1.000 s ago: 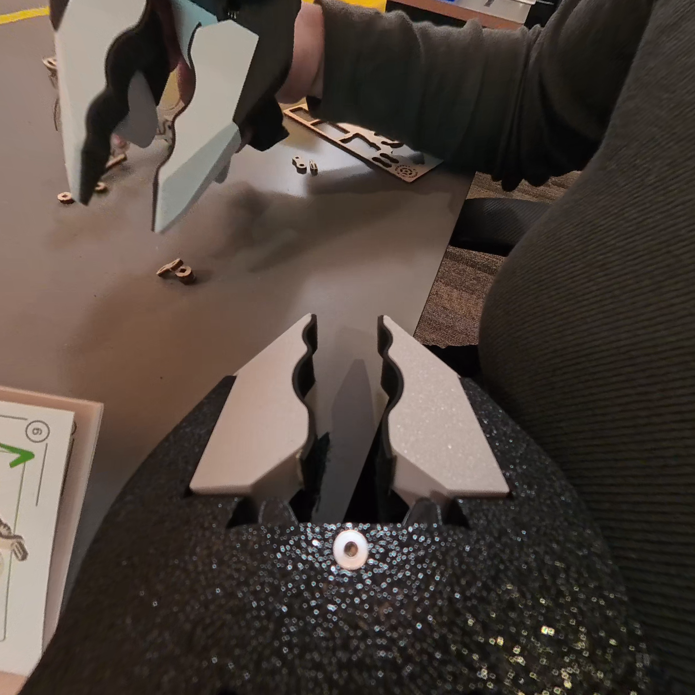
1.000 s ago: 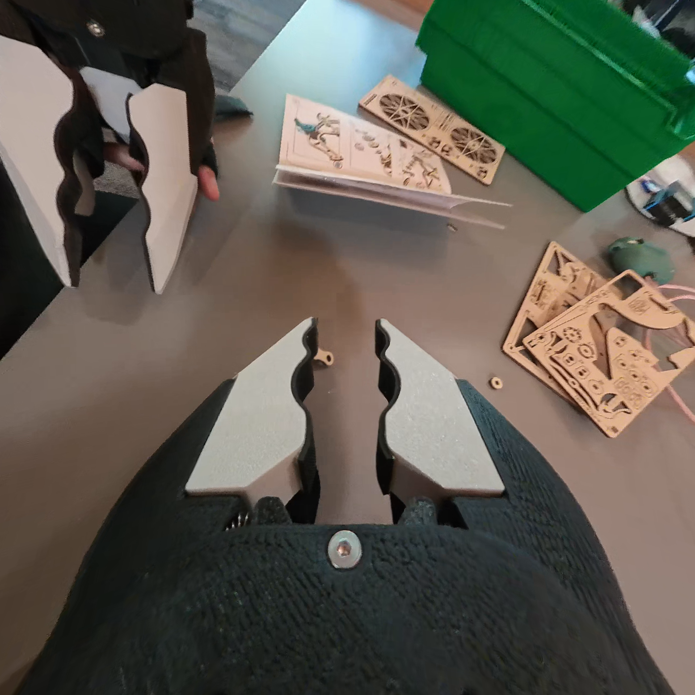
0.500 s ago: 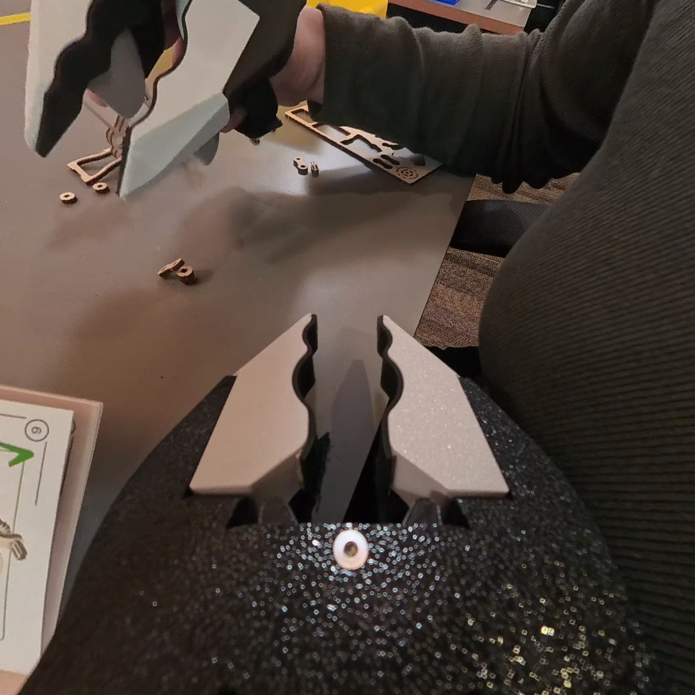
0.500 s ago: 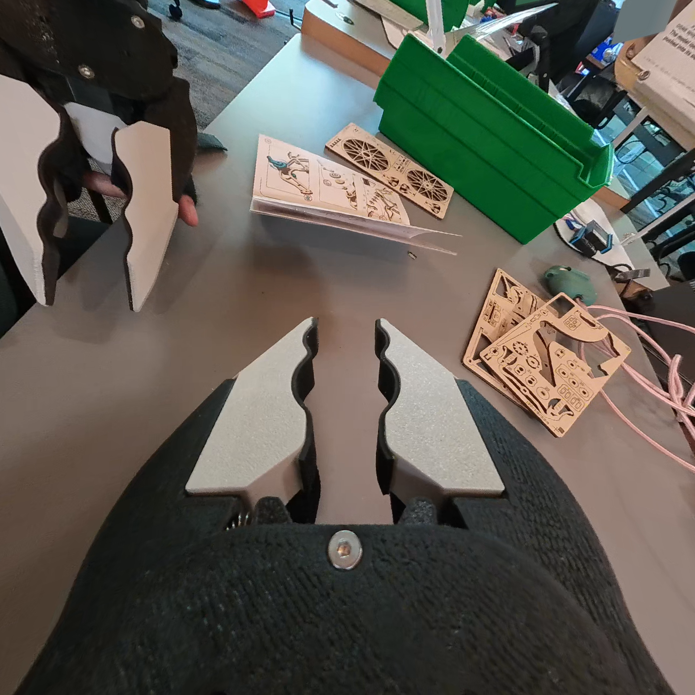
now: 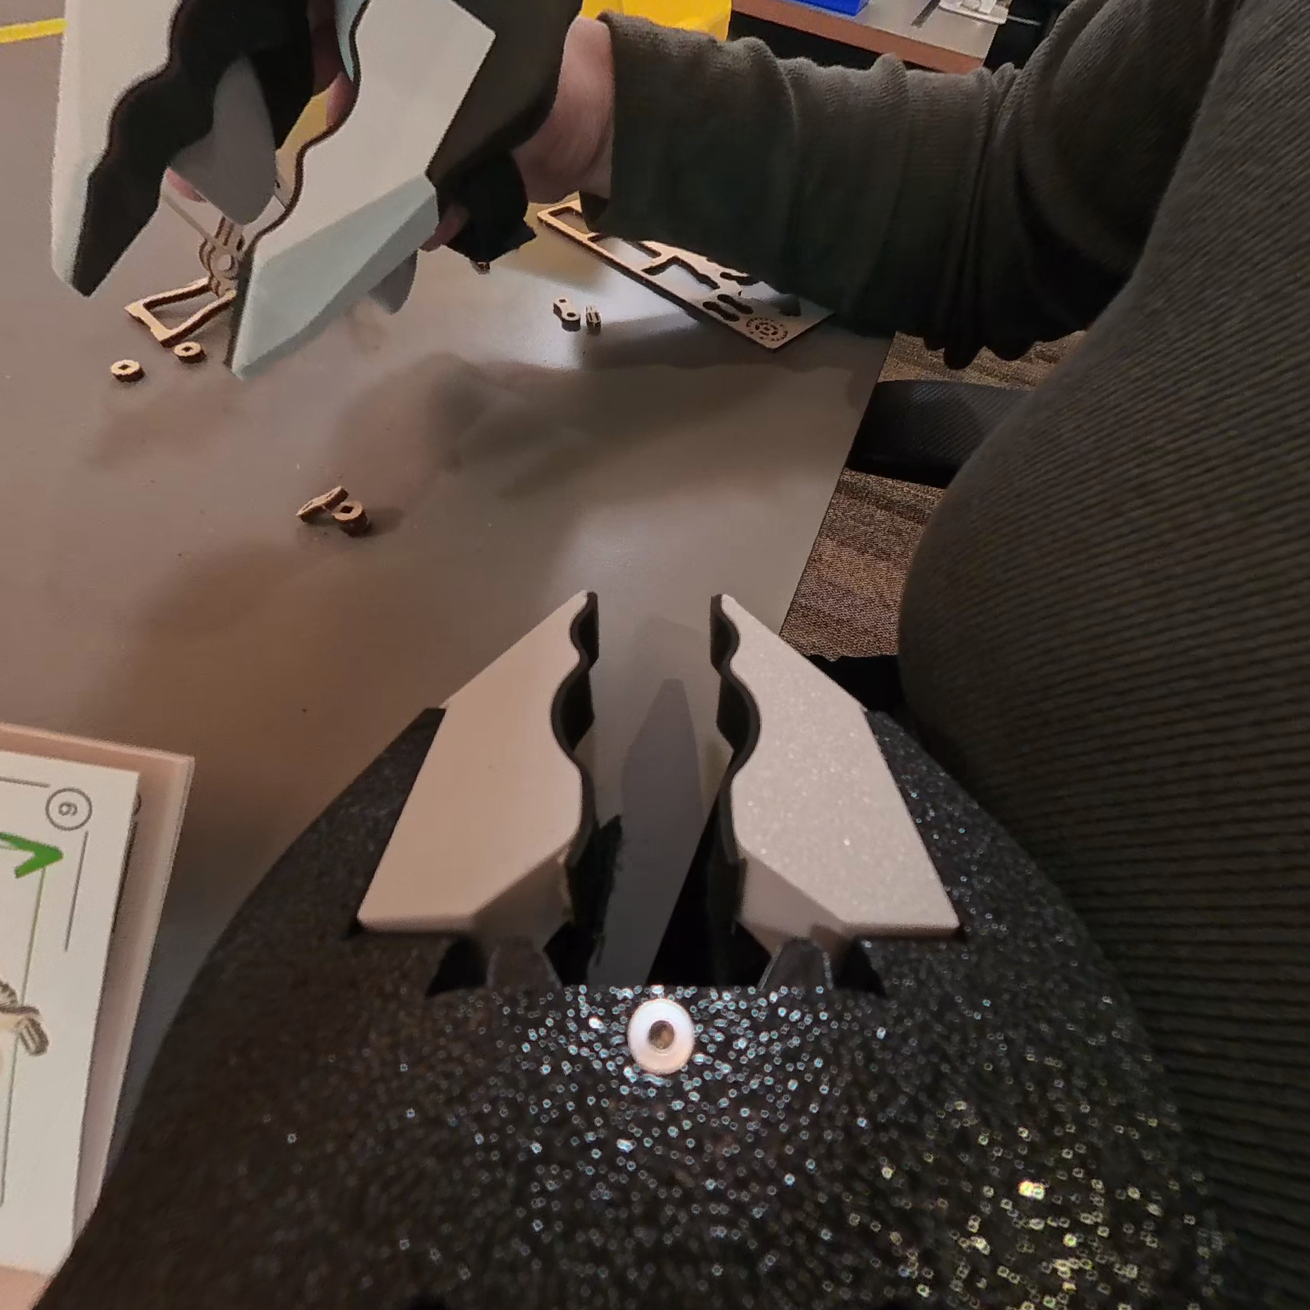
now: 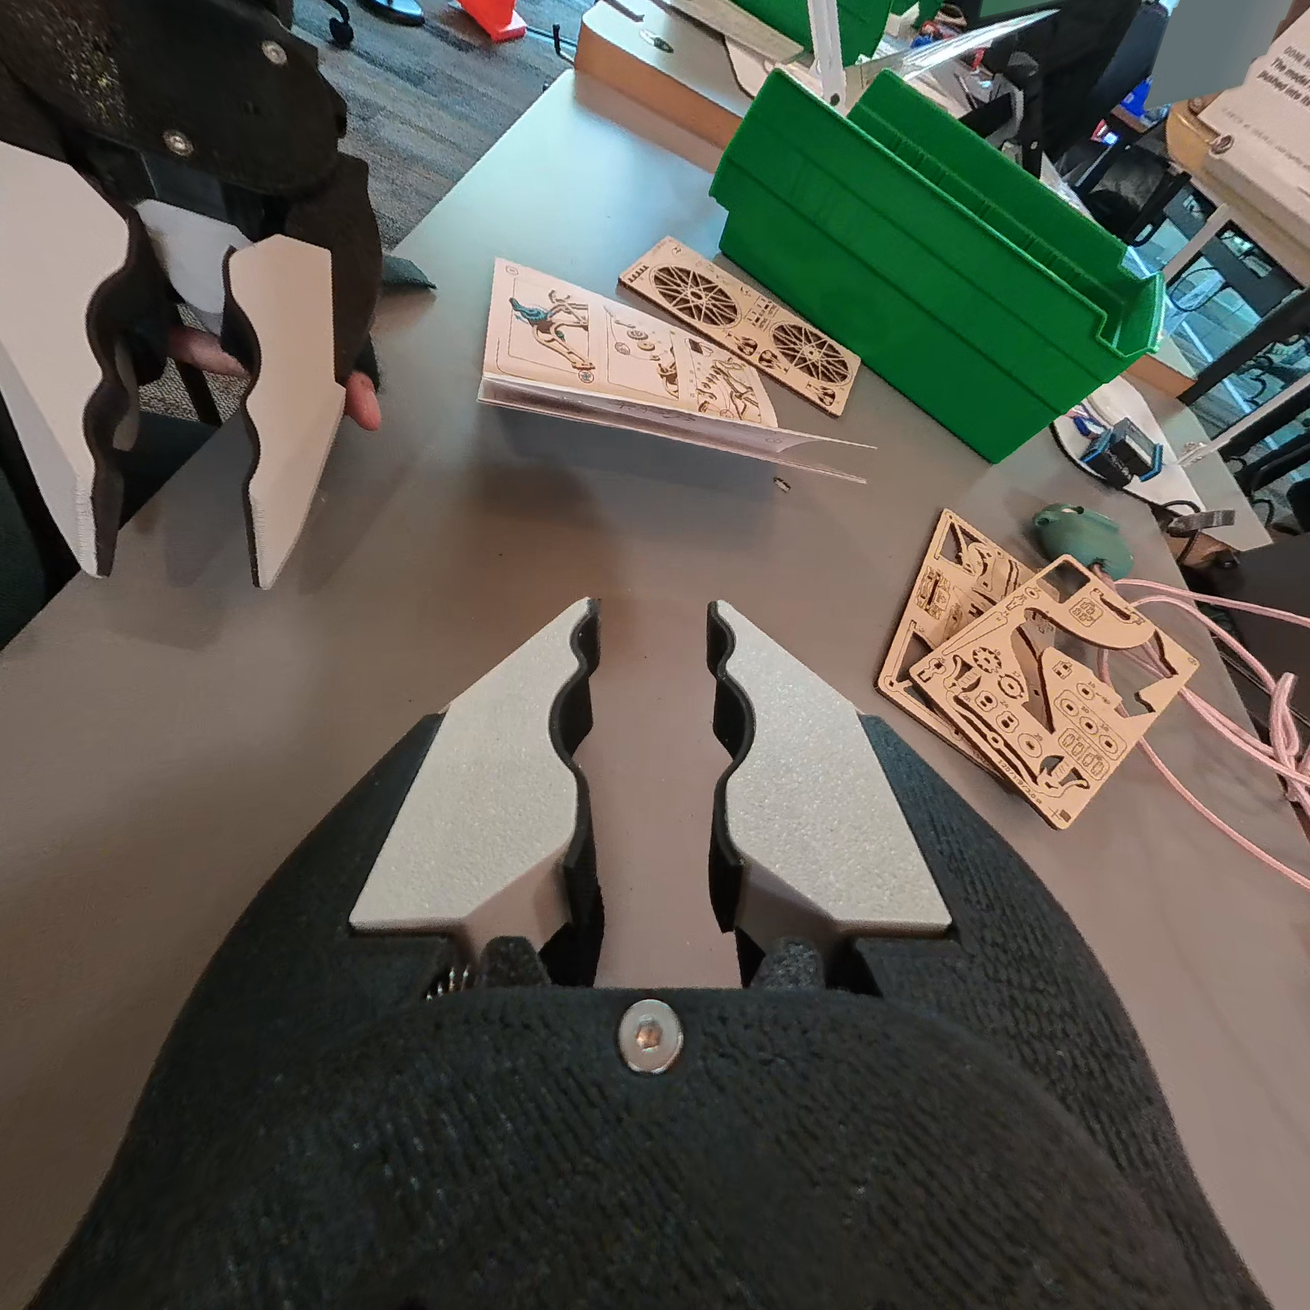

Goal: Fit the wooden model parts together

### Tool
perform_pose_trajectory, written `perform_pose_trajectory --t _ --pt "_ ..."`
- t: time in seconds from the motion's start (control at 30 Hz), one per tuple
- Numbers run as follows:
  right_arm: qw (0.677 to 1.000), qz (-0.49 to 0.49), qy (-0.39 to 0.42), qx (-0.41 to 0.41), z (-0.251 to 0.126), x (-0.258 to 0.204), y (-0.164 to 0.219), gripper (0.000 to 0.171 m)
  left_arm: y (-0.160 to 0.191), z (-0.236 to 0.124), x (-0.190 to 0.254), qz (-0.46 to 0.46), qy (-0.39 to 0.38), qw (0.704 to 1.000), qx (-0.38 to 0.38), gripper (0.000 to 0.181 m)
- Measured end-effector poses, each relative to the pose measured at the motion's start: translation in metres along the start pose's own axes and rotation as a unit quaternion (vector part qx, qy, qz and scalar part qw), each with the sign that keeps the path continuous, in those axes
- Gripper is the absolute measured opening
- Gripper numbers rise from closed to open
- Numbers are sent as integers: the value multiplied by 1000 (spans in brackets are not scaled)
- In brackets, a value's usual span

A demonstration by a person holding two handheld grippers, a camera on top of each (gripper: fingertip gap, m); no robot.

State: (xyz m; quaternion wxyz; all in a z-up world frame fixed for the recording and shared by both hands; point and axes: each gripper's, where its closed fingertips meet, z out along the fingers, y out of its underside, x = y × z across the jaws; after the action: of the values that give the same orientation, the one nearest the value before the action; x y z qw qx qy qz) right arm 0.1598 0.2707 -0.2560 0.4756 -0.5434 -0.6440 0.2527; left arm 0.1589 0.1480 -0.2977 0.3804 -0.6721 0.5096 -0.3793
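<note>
Booklet on table; bin behind; wooden sheets right.

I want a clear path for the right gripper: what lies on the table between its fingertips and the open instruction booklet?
Nothing: in the right wrist view, only bare grey table lies between the right gripper and the booklet.

Black gripper, grey wavy fingers; dark ribbed sleeve.

Each camera sits close behind its own gripper, looking down along the fingers at the grey worktop. The views face each other: each shows the other gripper at 10 to 11 o'clock, with the worktop between them shared
</note>
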Motion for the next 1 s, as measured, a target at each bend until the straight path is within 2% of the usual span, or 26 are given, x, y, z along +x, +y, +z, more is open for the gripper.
perform_pose_trajectory --t 1.0 --pt "999 -25 38 20 -3 7 -6 28 -1 0 0 0 -1 1000 3 29"
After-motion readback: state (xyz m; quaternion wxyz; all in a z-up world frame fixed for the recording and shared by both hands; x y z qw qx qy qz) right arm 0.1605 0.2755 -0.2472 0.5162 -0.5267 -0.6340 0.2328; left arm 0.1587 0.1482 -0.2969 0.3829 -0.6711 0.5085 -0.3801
